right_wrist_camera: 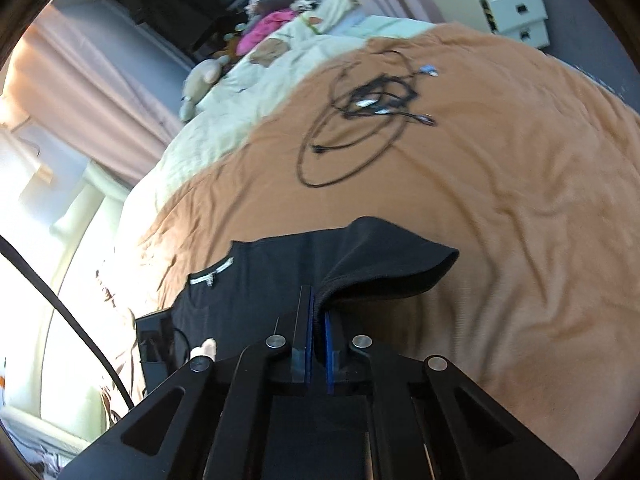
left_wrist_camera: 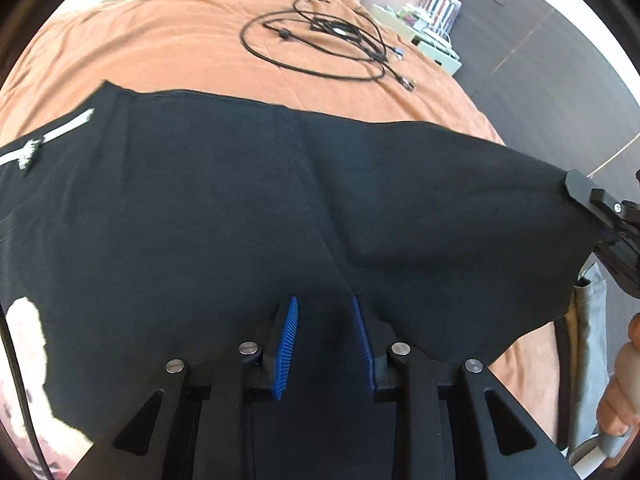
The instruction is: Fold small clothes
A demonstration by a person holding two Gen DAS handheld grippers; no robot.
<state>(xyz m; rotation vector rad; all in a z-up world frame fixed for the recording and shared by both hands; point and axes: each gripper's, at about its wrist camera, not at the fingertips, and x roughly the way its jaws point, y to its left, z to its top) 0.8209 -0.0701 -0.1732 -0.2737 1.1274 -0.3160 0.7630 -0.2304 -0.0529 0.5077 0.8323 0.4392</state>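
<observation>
A black garment [left_wrist_camera: 224,208] with a white neck label [left_wrist_camera: 48,136] lies spread across the orange blanket [left_wrist_camera: 160,40]. My left gripper [left_wrist_camera: 325,308] is open, its blue pads [left_wrist_camera: 289,340] apart over the near edge of the cloth. My right gripper [right_wrist_camera: 318,300] is shut on the garment's edge [right_wrist_camera: 380,264] and holds that part lifted off the bed. It also shows at the right edge of the left wrist view [left_wrist_camera: 592,196], pinching the cloth's corner. The garment in the right wrist view [right_wrist_camera: 256,284] stretches to the left.
A tangle of black cables [left_wrist_camera: 320,40] lies on the blanket beyond the garment; it also shows in the right wrist view [right_wrist_camera: 360,120]. A pale drawer unit [right_wrist_camera: 508,12] stands past the bed. A cream duvet and stuffed toys [right_wrist_camera: 204,80] lie at the bed's far end.
</observation>
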